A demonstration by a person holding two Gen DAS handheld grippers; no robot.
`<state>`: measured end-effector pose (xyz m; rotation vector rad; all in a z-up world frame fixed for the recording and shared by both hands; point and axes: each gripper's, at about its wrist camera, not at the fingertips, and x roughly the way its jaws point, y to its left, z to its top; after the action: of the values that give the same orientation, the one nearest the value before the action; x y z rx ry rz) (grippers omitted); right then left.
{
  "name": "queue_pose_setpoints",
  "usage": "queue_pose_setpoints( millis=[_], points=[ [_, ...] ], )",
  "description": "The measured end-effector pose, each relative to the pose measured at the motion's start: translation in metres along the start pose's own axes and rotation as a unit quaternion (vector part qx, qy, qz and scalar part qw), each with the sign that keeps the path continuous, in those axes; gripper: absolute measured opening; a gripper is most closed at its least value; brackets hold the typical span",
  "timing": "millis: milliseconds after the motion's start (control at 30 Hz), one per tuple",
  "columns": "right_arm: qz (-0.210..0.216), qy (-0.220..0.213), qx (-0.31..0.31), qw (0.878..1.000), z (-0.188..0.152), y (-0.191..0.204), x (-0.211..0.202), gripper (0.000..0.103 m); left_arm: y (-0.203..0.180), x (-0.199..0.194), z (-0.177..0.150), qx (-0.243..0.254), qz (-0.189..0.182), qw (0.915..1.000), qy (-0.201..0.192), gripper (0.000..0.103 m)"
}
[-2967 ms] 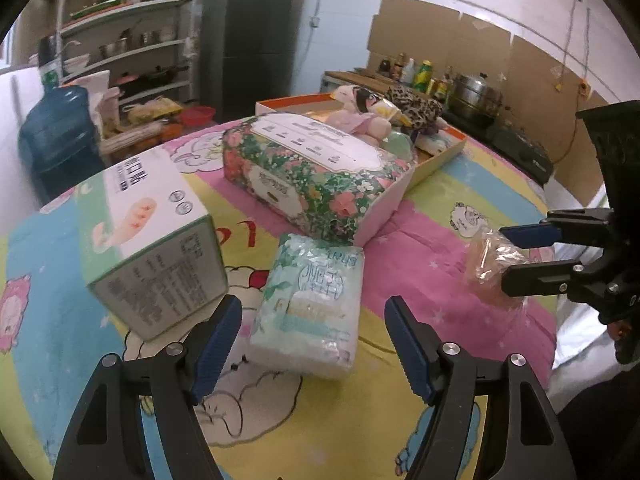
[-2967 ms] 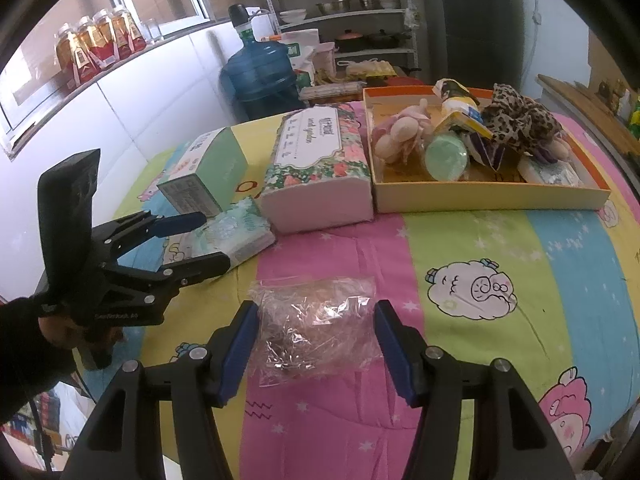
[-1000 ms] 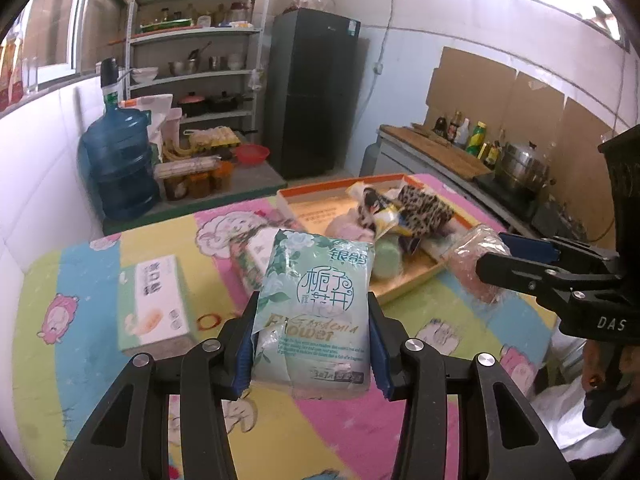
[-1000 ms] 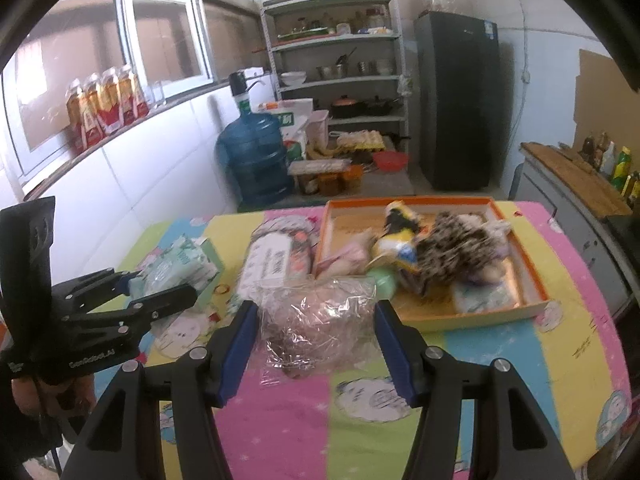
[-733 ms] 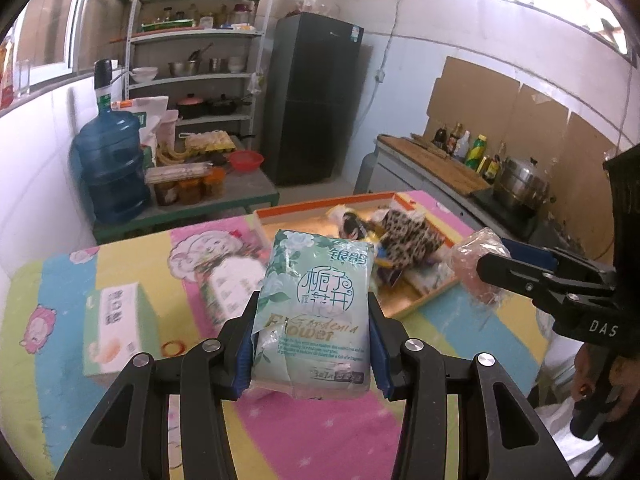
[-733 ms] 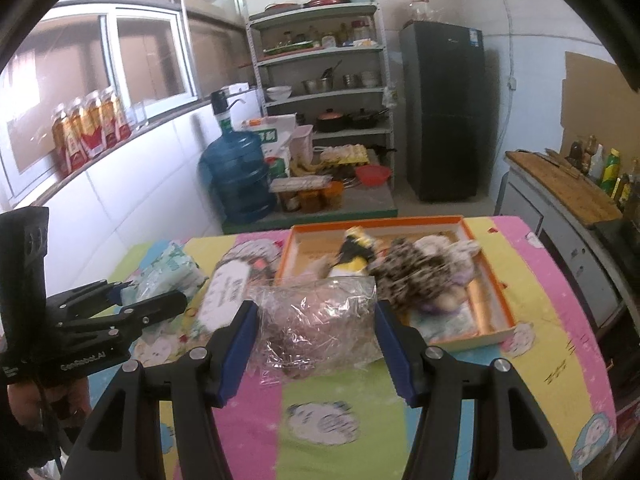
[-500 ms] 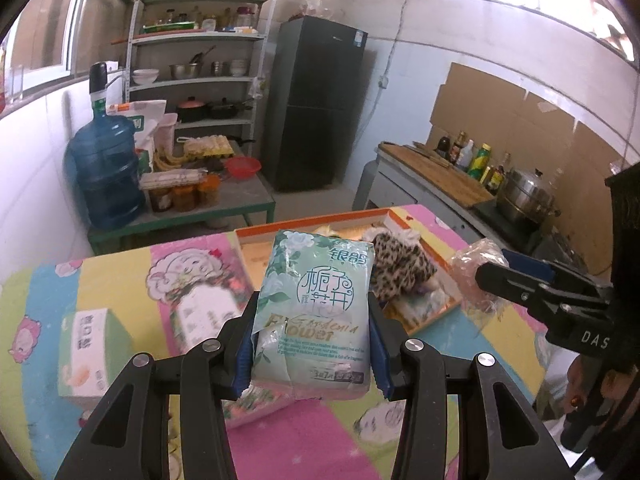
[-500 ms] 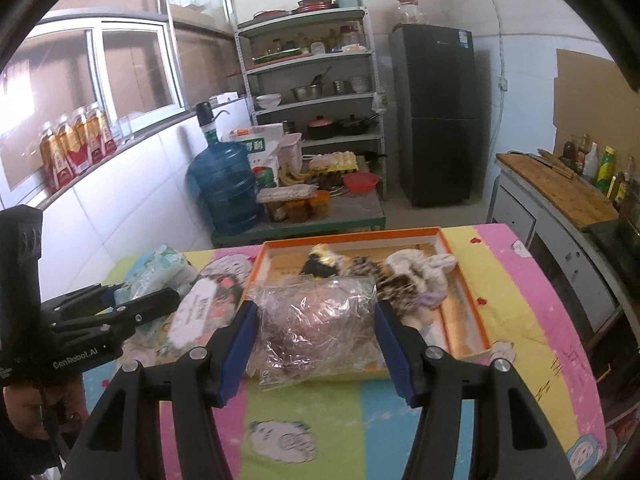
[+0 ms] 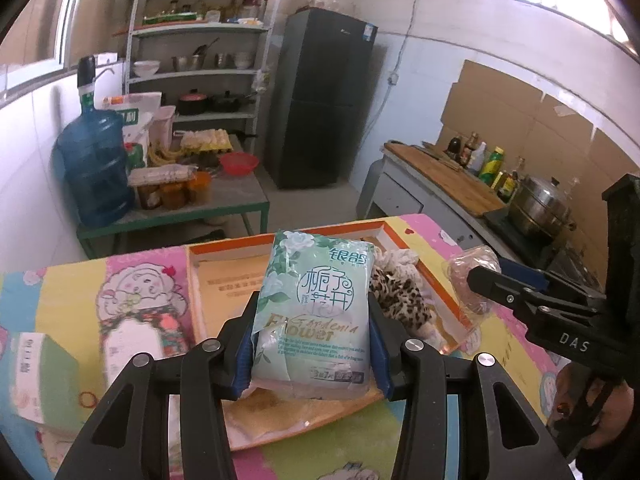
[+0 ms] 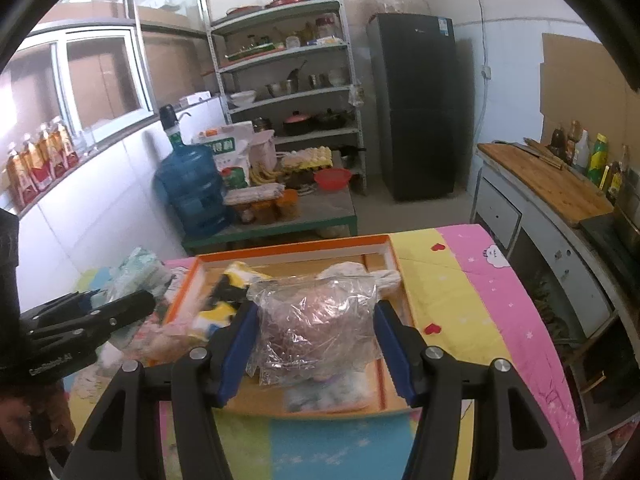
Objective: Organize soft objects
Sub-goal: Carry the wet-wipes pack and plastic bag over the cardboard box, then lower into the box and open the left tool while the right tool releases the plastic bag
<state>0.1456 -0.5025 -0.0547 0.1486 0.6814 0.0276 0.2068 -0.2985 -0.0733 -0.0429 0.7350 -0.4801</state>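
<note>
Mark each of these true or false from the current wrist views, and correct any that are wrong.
1. The left gripper is clamped on a green tissue pack. True.
2. The right gripper is empty. False: it holds a clear plastic bag.
3. The orange tray already has items in it. True: a leopard-print fabric piece lies there.
4. The tissue pack lies on the tablecloth. False: it is held up between the jaws.

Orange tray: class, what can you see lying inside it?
Inside the orange tray lie a leopard-print fabric item, a white cloth and a yellow-and-black item. The held tissue pack and clear plastic bag cover the rest.
</note>
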Motion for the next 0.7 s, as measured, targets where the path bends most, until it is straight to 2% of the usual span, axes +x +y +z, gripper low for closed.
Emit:
queue_pose_setpoints(
  millis=[300, 600, 700],
  points=[
    [0.006, 0.03, 0.019, 0.999, 0.005, -0.032, 0.049, 0.06, -0.015, 0.049, 0.006, 0.005, -0.001, 0.9999, 0.011, 0.048],
    [0.013, 0.052, 0.027, 0.998, 0.001, -0.04, 0.079, 0.06, -0.021, 0.086, 0.001, 0.014, 0.002, 0.9991, 0.04, 0.048],
    [0.012, 0.06, 0.026, 0.998, -0.004, -0.041, 0.087, 0.06, -0.025, 0.094, 0.0, 0.03, 0.006, 0.9987, 0.04, 0.048]
  ],
)
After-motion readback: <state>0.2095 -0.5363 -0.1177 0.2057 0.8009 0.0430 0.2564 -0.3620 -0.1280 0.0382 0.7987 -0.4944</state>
